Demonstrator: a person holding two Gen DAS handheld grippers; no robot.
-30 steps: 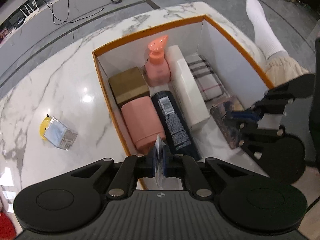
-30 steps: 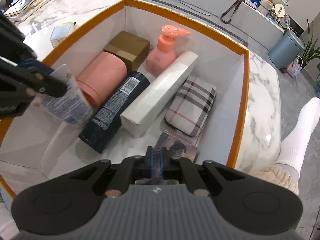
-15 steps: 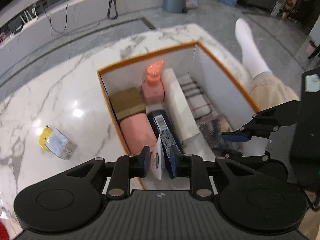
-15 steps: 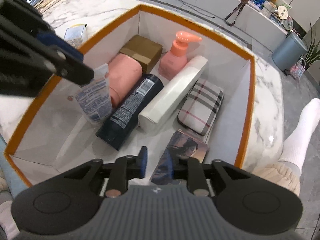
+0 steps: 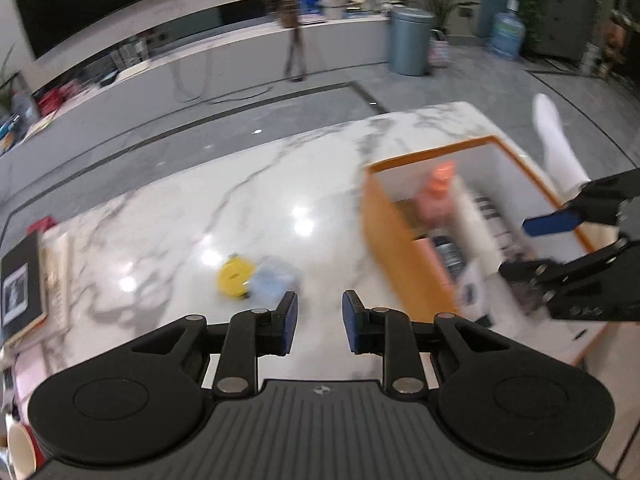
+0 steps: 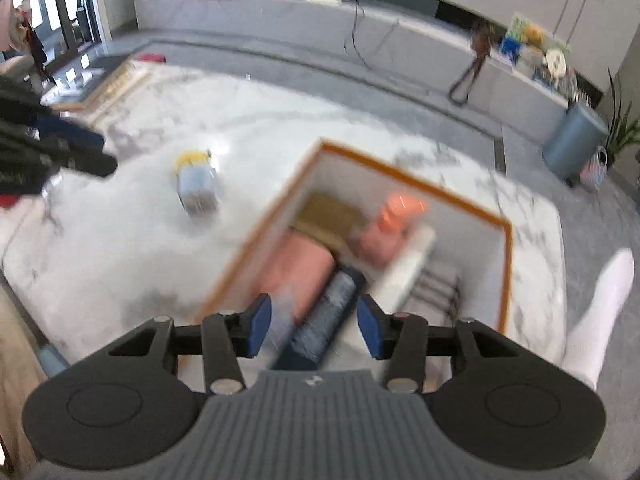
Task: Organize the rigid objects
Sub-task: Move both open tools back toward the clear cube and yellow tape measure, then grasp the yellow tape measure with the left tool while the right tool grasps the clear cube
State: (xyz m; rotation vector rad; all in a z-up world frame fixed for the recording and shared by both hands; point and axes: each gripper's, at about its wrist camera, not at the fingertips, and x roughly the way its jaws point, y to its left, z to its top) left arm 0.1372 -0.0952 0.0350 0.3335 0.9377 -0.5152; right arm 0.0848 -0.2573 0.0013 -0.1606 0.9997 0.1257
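Two grippers gape, holding nothing. On the marble table (image 5: pixel 168 208) stands the orange-rimmed box (image 6: pixel 505 240) of packed items, below the right gripper (image 6: pixel 314 330). A small yellow-capped clear box (image 5: pixel 256 280) lies just beyond the left gripper (image 5: pixel 317 320).

Black left gripper (image 5: pixel 317 316) and right gripper (image 6: pixel 314 330), blue pads, silver screws; apparently a white sock (image 5: pixel 556 140)
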